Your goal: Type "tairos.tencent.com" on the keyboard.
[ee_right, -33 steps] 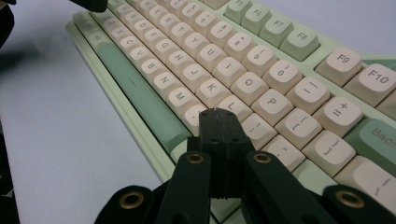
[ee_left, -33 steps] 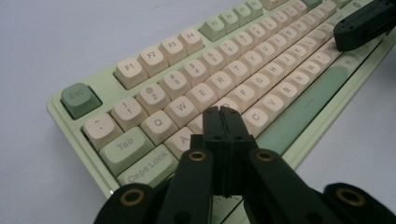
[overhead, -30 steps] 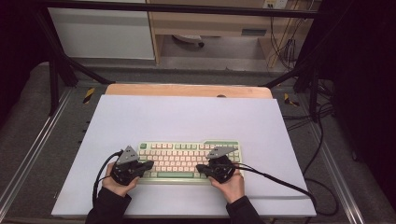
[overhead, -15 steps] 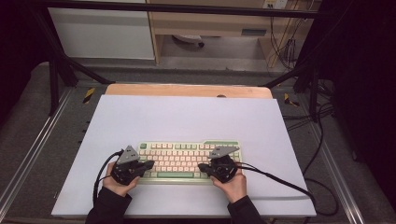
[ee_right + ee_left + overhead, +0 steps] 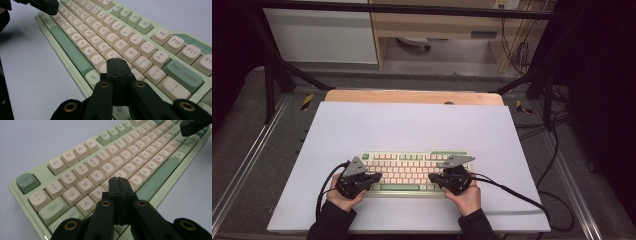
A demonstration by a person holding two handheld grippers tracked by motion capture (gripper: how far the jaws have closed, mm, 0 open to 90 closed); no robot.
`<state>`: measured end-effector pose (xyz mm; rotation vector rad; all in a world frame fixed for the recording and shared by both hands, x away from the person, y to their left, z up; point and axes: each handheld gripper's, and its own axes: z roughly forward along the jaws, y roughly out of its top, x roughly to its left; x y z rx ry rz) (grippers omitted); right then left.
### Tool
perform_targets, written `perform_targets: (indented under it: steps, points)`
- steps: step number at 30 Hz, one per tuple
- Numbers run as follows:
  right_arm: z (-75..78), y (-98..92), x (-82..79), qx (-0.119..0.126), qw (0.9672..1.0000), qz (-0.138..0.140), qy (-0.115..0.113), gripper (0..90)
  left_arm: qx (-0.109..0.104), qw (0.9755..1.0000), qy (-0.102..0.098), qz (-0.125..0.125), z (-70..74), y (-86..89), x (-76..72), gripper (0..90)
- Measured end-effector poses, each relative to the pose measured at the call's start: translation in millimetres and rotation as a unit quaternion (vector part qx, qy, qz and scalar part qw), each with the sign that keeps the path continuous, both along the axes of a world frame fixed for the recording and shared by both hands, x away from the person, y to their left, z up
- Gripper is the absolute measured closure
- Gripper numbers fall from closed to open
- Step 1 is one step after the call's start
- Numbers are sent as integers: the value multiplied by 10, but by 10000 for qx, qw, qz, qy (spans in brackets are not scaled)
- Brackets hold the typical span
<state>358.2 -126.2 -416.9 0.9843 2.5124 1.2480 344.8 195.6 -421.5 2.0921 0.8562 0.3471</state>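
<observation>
I have two grippers over a green and cream keyboard [image 5: 412,172] that lies on the white surface [image 5: 412,125], in the lower middle of the high view. My left gripper [image 5: 364,177] sits at the lower left of the keyboard and my right gripper [image 5: 443,176] sits at its lower right.

The fingers of both grippers are pressed together, with nothing between them. In the left gripper view the closed tip [image 5: 119,180] is in the lower middle of the frame, over the letter keys near D and F. I cannot tell if it touches a key. In the right gripper view the closed tip [image 5: 115,61] is also in the lower middle, just below the L key [image 5: 113,55], with the Alt key [image 5: 93,76] to its lower left.

I think the job is to press keys, like typing. To do it well, I should keep each pair of fingers shut so the tip stays thin. I should come straight down on the middle of one key, so I do not hit the key next to it. I should push softly and lift right away. The keyboard could slide on the smooth surface if I push sideways.
</observation>
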Motion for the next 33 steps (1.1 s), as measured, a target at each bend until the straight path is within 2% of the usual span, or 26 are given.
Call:
perform_targets:
  steps: [17,33]
  points:
    - [13,-7,-12,24,10000,17,-18,900,77,9998,66,-175,-45,-200,18,900]
    - [16,-12,-10,40,10000,22,-4,900,120,9997,92,-187,-92,-216,30,899]
